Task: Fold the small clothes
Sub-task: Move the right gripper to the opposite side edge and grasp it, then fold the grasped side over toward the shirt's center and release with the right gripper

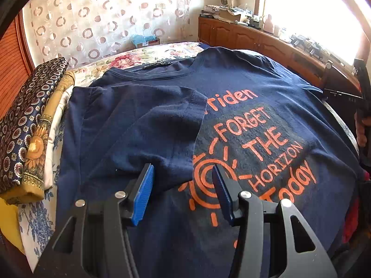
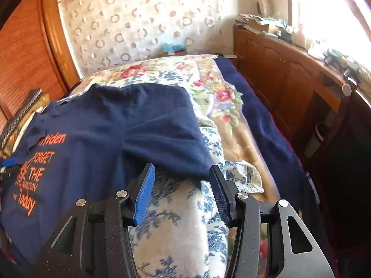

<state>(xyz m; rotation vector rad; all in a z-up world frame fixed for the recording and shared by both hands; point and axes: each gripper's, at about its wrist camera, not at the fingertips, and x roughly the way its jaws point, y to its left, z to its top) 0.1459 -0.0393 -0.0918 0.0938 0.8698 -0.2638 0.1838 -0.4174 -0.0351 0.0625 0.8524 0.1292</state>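
Navy T-shirt (image 1: 231,120) lies face-up on the floral bedspread (image 2: 185,208), left sleeve folded in over the chest. Left gripper (image 1: 183,192) and right gripper (image 2: 183,192) hover half-open, empty; right sleeve likely next.

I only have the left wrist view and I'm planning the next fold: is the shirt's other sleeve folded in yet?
Observer: No. In the right wrist view that sleeve lies spread out on the floral bedcover.
Operator: Is the right gripper holding it?
Observer: No. The right gripper is open, nothing between its blue pads, just short of the sleeve's edge.
Operator: Anything beyond it?
Observer: A dark blue blanket along the bed's far side.
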